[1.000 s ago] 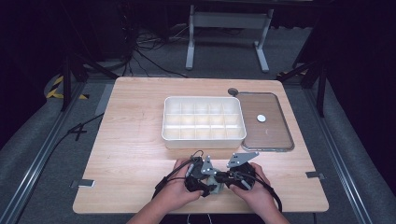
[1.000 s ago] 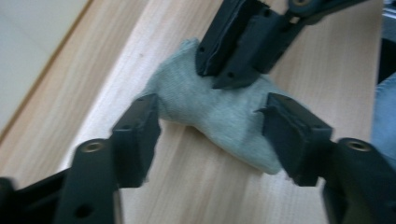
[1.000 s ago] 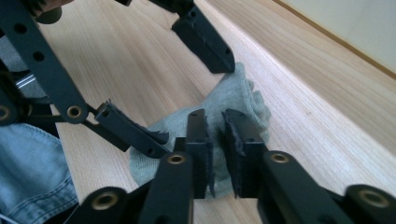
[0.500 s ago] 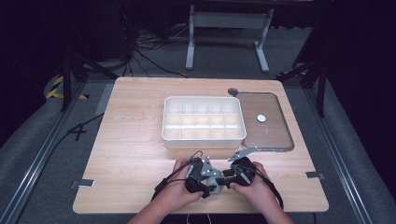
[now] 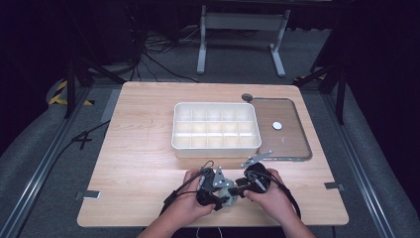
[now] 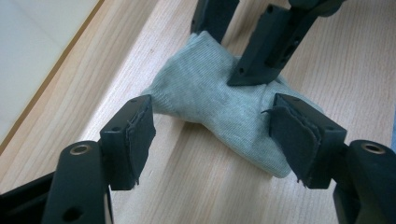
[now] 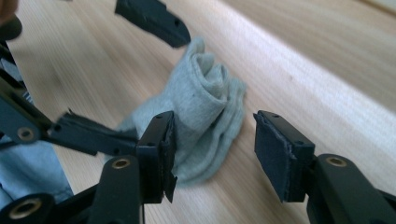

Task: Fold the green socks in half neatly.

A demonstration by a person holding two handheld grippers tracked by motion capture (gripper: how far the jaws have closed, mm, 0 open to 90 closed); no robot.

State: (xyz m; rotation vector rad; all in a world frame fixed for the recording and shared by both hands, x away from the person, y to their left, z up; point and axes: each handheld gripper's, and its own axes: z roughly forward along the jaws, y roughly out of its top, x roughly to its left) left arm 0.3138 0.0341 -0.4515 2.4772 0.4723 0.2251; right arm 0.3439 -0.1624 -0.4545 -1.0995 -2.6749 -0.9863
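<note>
A grey sock [image 6: 219, 100], rolled up and bunched, lies on the wooden table [image 5: 143, 163] near its front edge. The sock [image 5: 228, 190] sits between my two hands in the high view. My left gripper [image 6: 212, 116] is open, one pad clear of the sock and the other at its edge. My right gripper [image 7: 215, 128] is open, and its jaws have just been opening. The sock [image 7: 201, 98] lies between and ahead of them, by the left pad. From the left gripper view, the right gripper [image 6: 224, 56] comes down on the sock's far side.
A white compartment box [image 5: 216, 126] stands at the table's middle. To its right lies a clear brownish lid [image 5: 292, 141] with a small white disc [image 5: 277, 125] on it. Blue cloth [image 7: 32, 170] shows at the lower left of the right gripper view. Bare wood lies left of the hands.
The right gripper has turned a little, and its grey plate sits slightly higher in the picture. The left hand and the sock stay where they were.
</note>
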